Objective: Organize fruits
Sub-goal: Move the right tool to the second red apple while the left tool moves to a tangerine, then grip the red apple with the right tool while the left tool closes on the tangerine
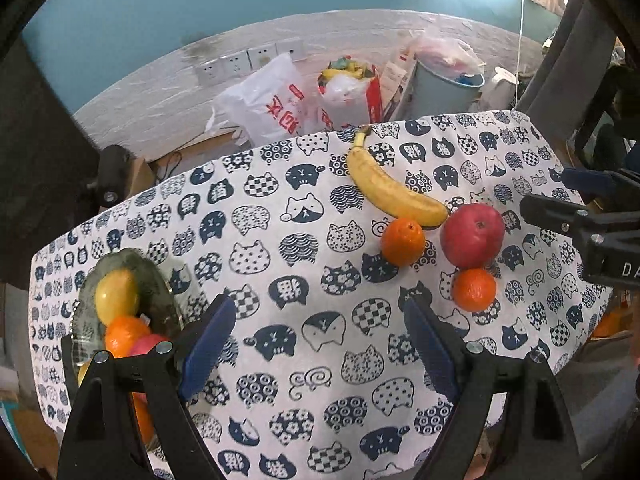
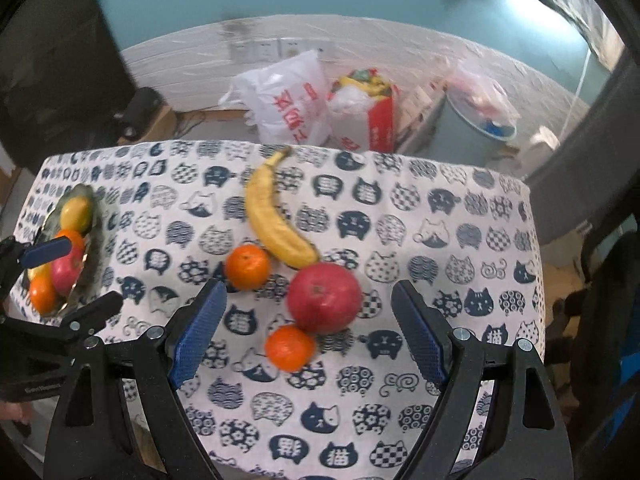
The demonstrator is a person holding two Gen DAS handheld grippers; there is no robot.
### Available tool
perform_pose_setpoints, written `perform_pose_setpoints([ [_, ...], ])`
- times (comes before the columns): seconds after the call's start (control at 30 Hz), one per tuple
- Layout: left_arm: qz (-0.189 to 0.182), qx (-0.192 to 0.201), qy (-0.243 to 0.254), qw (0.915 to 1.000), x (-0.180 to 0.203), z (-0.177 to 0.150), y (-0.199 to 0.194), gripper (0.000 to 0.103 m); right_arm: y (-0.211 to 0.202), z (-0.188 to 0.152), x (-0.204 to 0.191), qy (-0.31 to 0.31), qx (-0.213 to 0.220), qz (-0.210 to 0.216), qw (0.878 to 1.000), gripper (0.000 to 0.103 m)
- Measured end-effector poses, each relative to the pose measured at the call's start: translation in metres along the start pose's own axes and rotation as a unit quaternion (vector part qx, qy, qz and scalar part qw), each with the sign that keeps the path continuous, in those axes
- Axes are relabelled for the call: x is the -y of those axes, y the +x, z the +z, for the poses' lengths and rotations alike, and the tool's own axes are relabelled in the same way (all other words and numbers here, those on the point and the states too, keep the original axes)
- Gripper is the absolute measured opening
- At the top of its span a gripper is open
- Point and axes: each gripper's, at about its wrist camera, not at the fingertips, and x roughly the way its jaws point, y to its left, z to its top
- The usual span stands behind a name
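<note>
Roughly half done: the glass dish (image 2: 94,280) at the tabletop's left edge holds what look like five fruits; a banana (image 2: 276,220), apple (image 2: 325,298) and two oranges (image 2: 247,266) remain mid-table, toward the far edge; left gripper (image 1: 320,344) and right gripper (image 2: 310,334) hover, jaws apart, empty.

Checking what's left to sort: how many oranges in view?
4: two loose on the cloth, one left of the apple, one below it; two in the dish, and. More may be hidden.
</note>
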Motion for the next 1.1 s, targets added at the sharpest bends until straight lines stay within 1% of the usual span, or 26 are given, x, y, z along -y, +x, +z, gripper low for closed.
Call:
perform_pose_setpoints([
  [0.2,-0.005,-0.017,0.006,0.9998,0.003,0.011,0.026,0.087,0.038,-0.002,0.023,0.028,-0.039,0.005,0.999,0.083],
  [0.33,-0.012,-0.025,0.01,0.9996,0.007,0.016,0.047,0.087,0.067,-0.005,0.029,0.048,-0.064,0.025,0.996,0.083],
  [0.4,-0.014,-0.031,0.012,0.9993,0.009,0.017,0.058,0.087,0.08,-0.007,0.028,0.048,-0.074,0.032,0.996,0.083],
  [0.57,-0.018,-0.038,0.022,0.9989,0.013,0.02,0.072,0.087,0.105,-0.011,0.023,0.033,-0.096,0.027,0.994,0.083],
  [0.77,-0.02,-0.048,0.029,0.9982,0.019,0.023,0.084,0.087,0.124,-0.011,0.013,0.003,-0.103,0.008,0.995,0.083],
  [0.83,-0.019,-0.052,0.028,0.9981,0.02,0.023,0.088,0.087,0.129,-0.012,0.011,0.001,-0.102,0.009,0.995,0.083],
  [0.93,-0.024,-0.056,0.026,0.9978,0.022,0.025,0.091,0.087,0.133,-0.013,0.01,0.007,-0.101,0.023,0.995,0.077],
  [1.1,-0.032,-0.057,0.027,0.9975,0.026,0.027,0.094,0.087,0.133,-0.015,0.013,0.013,-0.093,0.025,0.995,0.076],
])
